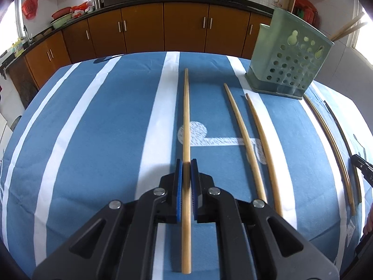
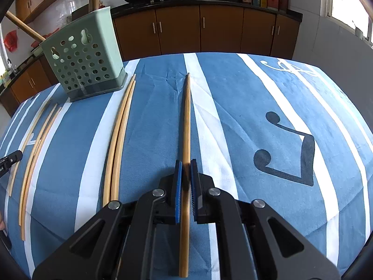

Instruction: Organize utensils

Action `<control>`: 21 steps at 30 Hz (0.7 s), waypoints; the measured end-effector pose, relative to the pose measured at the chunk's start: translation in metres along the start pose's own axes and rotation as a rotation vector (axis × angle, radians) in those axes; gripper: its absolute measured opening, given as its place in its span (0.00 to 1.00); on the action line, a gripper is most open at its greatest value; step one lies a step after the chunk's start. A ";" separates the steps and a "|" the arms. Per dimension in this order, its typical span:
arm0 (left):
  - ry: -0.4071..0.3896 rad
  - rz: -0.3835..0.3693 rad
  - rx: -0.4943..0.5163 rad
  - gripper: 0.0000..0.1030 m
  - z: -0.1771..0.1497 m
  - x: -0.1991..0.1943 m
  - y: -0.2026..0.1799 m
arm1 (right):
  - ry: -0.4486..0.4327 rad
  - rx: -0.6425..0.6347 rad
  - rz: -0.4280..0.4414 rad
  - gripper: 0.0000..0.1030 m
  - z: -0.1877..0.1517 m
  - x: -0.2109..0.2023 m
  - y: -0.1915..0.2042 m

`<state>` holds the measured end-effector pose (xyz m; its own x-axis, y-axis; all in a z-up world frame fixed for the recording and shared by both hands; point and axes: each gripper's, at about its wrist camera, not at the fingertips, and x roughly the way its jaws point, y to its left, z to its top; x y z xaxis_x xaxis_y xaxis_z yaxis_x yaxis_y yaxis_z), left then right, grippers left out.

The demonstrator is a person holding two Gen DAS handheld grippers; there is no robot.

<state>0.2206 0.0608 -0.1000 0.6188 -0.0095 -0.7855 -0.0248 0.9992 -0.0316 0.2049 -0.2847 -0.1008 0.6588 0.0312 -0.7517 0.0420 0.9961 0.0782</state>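
In the left wrist view, the left gripper [image 1: 186, 163] was seen clamped on a chopstick [image 1: 186, 116], which ran between the blue pads [image 1: 179, 186] and pointed away across the desk [image 1: 93, 128] with its blue and white striped cloth. Two more chopsticks [image 1: 247, 140] lay side by side just to the right, apart from each other. A further pair [image 1: 331, 140] lay near the right edge, with the tip of the right gripper [image 1: 362, 165] beside them. A green holder with round holes [image 1: 286, 56] stood upright at the far right of the desk, beyond the loose chopsticks.

In the right wrist view, the right gripper [image 2: 185, 163] was seen closed on another chopstick [image 2: 186, 116], held between its pads and pointing forward over the cloth. Two chopsticks [image 2: 119, 140] lay touching just to the left, their far tips close to the base of the green holder [image 2: 84, 56]. Several more chopsticks [image 2: 35, 154] lay further left, near the tip of the left gripper [image 2: 11, 159].
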 end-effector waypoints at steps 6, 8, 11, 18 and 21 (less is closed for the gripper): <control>-0.017 -0.011 -0.004 0.09 -0.001 0.000 0.002 | -0.002 0.005 0.006 0.08 0.000 0.000 -0.001; -0.017 -0.020 -0.012 0.09 -0.001 0.000 0.003 | -0.003 0.003 0.007 0.08 0.000 0.000 -0.001; -0.017 -0.026 -0.016 0.09 -0.001 0.000 0.004 | -0.003 0.006 0.010 0.08 0.000 0.000 -0.001; -0.018 -0.041 -0.029 0.09 -0.002 0.000 0.007 | -0.003 0.014 0.015 0.08 0.000 0.001 -0.001; -0.018 -0.045 -0.032 0.09 -0.002 0.000 0.007 | -0.003 0.014 0.014 0.08 0.000 0.001 -0.001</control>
<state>0.2192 0.0682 -0.1012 0.6336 -0.0536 -0.7718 -0.0214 0.9960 -0.0867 0.2051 -0.2855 -0.1014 0.6613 0.0454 -0.7487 0.0426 0.9943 0.0980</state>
